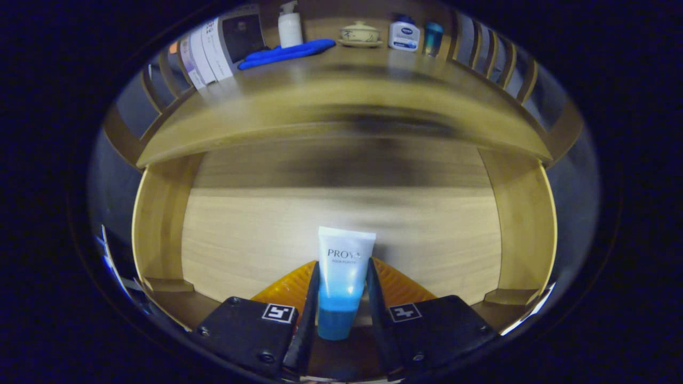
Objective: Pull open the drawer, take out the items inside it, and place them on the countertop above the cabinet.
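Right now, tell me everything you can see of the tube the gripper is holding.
The tube is a soft-looking plastic squeeze tube, white over most of its body and shading to translucent blue toward its blue cap. It has a flat crimped end and dark print on the white part. It sits between the gripper's jaws, which press on both its sides, crimped end pointing away from the gripper and cap nearest it. It is held over the open wooden drawer.
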Tool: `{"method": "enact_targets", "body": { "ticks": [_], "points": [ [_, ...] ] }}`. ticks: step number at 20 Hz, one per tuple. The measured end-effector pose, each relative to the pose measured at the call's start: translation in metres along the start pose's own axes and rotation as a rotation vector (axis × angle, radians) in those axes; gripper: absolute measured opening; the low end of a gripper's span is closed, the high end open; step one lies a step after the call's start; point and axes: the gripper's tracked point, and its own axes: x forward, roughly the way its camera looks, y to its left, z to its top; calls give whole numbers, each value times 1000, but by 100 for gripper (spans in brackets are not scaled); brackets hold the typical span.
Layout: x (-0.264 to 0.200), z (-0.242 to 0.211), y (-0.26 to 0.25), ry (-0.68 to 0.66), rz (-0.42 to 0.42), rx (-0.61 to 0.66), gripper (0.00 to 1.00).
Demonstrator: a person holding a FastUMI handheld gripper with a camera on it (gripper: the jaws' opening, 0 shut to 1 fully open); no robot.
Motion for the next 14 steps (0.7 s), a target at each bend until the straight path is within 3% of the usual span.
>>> {"method": "enact_targets", "body": {
  "ticks": [5, 14],
  "points": [
    [-35, 12, -4, -57, 50, 14, 50],
    [-88, 62, -3, -236, 54, 0, 50]
  ]
}}
